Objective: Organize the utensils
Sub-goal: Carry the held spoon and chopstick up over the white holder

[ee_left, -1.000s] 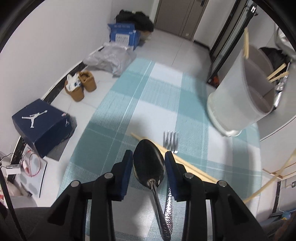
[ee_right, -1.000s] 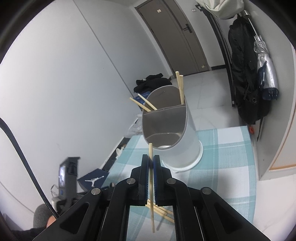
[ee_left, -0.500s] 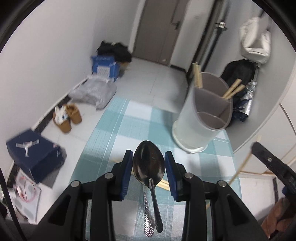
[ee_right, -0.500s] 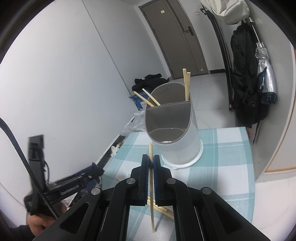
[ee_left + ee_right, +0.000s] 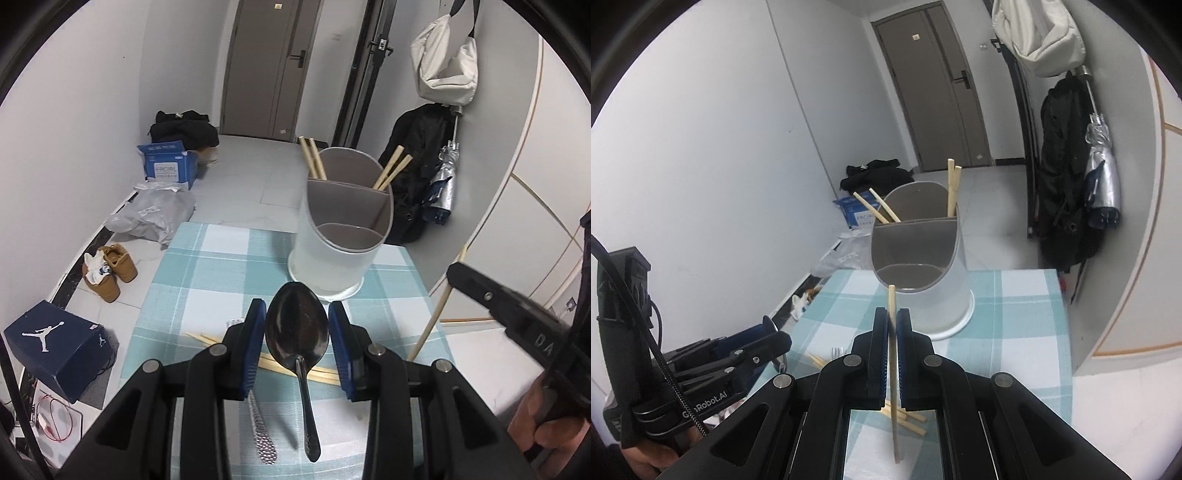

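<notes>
My left gripper (image 5: 297, 325) is shut on a steel spoon (image 5: 297, 334), its blue pads pressing the sides of the bowl and the handle trailing back toward me. It hangs above the checked tablecloth (image 5: 207, 266), just short of the white utensil holder (image 5: 340, 236). The holder's back compartments contain several chopsticks (image 5: 314, 158). My right gripper (image 5: 892, 325) is shut on one upright chopstick (image 5: 892, 302), in front of the holder (image 5: 923, 258). Loose chopsticks (image 5: 273, 363) and a fork (image 5: 262, 435) lie on the cloth below the spoon.
The left gripper (image 5: 768, 343) shows at the left of the right wrist view. A shoe box (image 5: 55, 347), shoes (image 5: 110, 269) and bags (image 5: 155, 214) sit on the floor left of the table. A dark coat (image 5: 417, 177) and an umbrella (image 5: 443, 184) hang at the right.
My left gripper has risen and turned with the spoon, so the holder now stands upright straight ahead. The right gripper and its chopstick came into the left wrist view.
</notes>
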The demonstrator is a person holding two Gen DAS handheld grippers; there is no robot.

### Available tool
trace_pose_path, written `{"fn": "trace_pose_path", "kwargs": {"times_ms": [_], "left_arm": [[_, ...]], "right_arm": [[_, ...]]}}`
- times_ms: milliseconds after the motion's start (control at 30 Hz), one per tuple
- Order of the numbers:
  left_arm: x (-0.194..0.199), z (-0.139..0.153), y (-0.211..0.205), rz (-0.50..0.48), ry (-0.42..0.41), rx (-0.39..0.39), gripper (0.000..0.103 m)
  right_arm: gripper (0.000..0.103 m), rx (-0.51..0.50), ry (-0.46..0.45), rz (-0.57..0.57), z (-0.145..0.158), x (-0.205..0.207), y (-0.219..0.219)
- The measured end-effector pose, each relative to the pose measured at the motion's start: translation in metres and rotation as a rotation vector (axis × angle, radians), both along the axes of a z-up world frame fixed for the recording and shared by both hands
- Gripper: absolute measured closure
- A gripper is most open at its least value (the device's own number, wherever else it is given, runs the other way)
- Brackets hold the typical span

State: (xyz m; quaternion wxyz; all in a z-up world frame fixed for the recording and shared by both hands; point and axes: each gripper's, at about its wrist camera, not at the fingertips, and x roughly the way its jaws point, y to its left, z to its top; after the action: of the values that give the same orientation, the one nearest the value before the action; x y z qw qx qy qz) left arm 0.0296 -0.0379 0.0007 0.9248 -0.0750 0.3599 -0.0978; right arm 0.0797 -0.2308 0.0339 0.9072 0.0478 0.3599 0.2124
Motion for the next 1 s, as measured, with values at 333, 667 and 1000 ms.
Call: {"fn": "trace_pose_path", "kwargs": {"times_ms": [333,667,1000], "left_arm": [[-0.003,0.017,-0.008,-0.044,-0.012,-0.034,0.074],[0.005,0.046,-0.010,-0.058,-0.038,-0.077,0.074],[0.031,0.089,-0.008,-0.053,-0.078,-0.122,0.074]], "right_arm": [[0.099,0.019,-0.004,-0.030,0.006,-0.007,-0.007],[0.099,0.072,-0.021,-0.040,0.018,0.000,-0.015],[0.099,0.109,-0.060,-0.033,0.057,0.026,-0.019]]}}
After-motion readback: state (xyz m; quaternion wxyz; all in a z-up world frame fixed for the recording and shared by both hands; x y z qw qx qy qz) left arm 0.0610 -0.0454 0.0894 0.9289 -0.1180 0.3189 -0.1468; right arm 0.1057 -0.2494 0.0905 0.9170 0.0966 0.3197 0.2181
